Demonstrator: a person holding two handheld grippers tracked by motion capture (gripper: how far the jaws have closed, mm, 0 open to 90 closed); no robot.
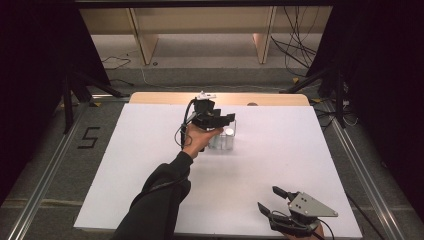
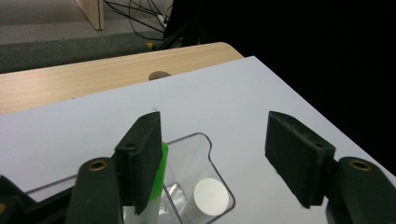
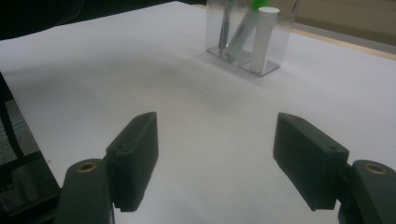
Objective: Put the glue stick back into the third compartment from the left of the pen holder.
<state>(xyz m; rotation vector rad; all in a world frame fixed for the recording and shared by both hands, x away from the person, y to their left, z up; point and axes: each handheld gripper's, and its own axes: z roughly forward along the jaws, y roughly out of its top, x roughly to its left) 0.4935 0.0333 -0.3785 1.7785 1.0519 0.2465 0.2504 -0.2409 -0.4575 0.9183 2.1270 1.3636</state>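
Above the clear holder (image 1: 226, 137) mid-table, our left hand-held gripper (image 1: 220, 121) hovers jaws apart, lined up over its pens; right hand-held gripper (image 1: 280, 202) parked near, jaws apart, out of the way.

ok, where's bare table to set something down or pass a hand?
Most of the white sheet is bare: the whole left side out to its edge, the middle strip between the clear holder and the right gripper, and the far right side. It is crowded only at the holder, where the left gripper hovers open over the green pen and white tube.
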